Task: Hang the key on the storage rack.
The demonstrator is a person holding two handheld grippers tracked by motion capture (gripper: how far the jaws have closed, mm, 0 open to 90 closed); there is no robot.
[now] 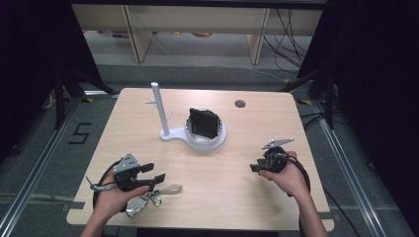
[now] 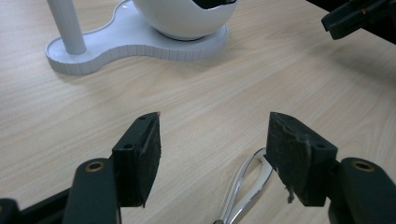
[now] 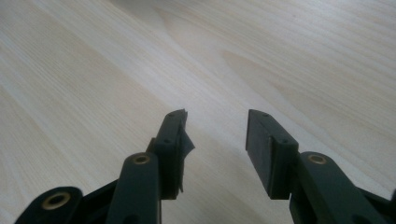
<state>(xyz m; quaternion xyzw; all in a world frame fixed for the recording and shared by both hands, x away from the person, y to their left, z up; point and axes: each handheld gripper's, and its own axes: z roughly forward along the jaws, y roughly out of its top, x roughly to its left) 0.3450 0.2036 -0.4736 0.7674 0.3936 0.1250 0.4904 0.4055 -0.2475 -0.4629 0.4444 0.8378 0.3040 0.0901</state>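
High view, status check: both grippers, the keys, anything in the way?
Left gripper open, over the key loop. Right gripper open, nothing held, above bare table. Keys flat by left hand. White stand well clear.

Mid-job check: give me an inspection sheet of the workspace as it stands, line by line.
Surface: light wood table, round hole near the far edge.
Job's things: white stand with upright post; its bowl holds a dark object.
Clutter: metal ring and keys by the left hand.
Grippers: left gripper open over the ring loop; right gripper open, nothing between its jaws.
Cables: one trails from each gripper; more lie on the floor beyond.
Surroundings: dark curtains, floor rails, wooden furniture behind.
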